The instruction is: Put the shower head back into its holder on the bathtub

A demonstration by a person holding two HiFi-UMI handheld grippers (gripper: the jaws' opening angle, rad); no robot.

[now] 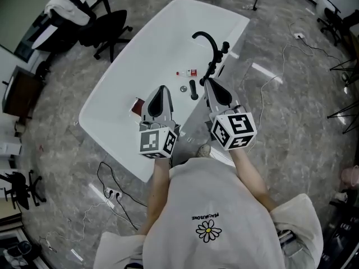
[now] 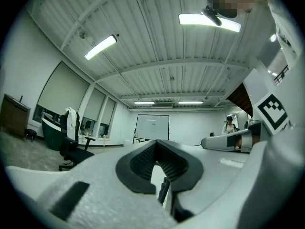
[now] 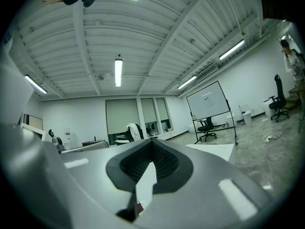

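Looks to me like you're at the tail end of this one. The shower head [image 1: 213, 65] reads as the slim black wand standing right beside the curved faucet [image 1: 206, 38] on the far rim of the bathtub [image 1: 112, 94]. I'd guess it's docked, though the holder itself is too small to make out. There's also a short dark piece [image 1: 193, 89] lying on the tub floor near the drain [image 1: 183, 88], and I can't tell what that is.

Your left gripper [image 1: 161, 89] and right gripper [image 1: 208, 83] both hang above the tub with their fingers pressed fully together and nothing in either one.

For the next move, I'd just check that the wand sits straight in its seat. If it doesn't, open the right fingers and nudge it down.

The head view is the only one that shows the tub fittings. The gripper views look out level across the room at a whiteboard [image 2: 152, 127], ceiling lights [image 2: 209, 22] and an office chair [image 2: 71, 142], but they're where you can clearly see the fingers meeting on nothing.
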